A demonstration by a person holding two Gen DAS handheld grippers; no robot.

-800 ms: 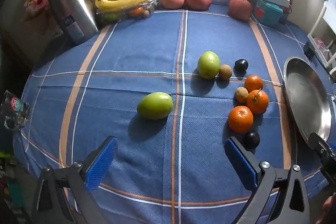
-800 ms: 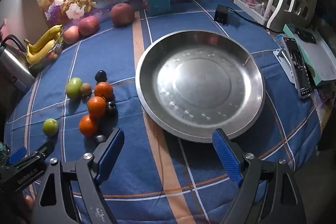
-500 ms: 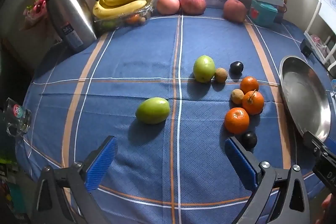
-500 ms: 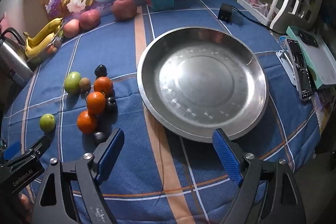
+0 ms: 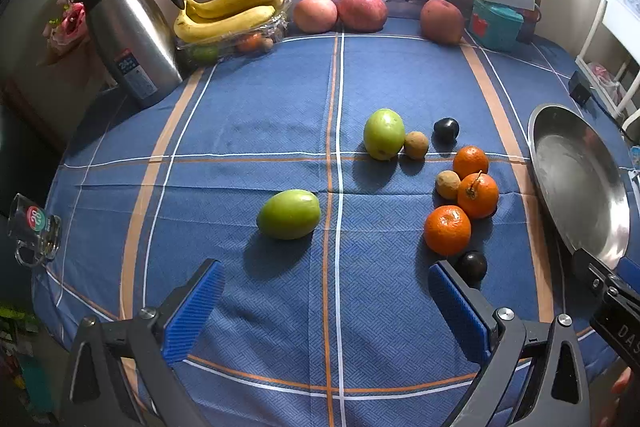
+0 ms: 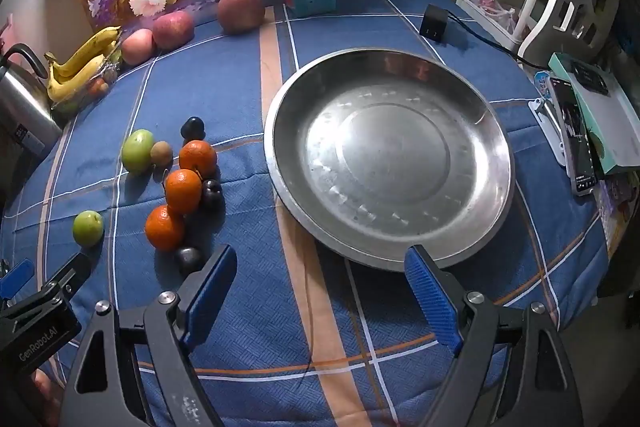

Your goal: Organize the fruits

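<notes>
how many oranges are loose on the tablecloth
3, clustered left of the metal pan: the far orange, the stemmed middle orange and the near orange. An orange-coloured fruit under the bananas may be another; too unclear to tell.

Left gripper (image 5: 326, 303) jaws wide apart, nothing between them, hovering over the blue plaid tablecloth (image 5: 248, 115). Green fruit (image 5: 289, 214) lies just ahead of the gripper; a second green fruit (image 5: 383, 133) further back touches a small brown fruit (image 5: 416, 145). Three oranges (image 5: 447, 230) clustered at right with another brown fruit (image 5: 447, 184) and two dark plums (image 5: 472, 265). Steel pan (image 5: 576, 183) at right edge. Bananas (image 5: 236, 11), three red apples (image 5: 362, 11) and a steel thermos jug (image 5: 128, 35) along the back.
</notes>
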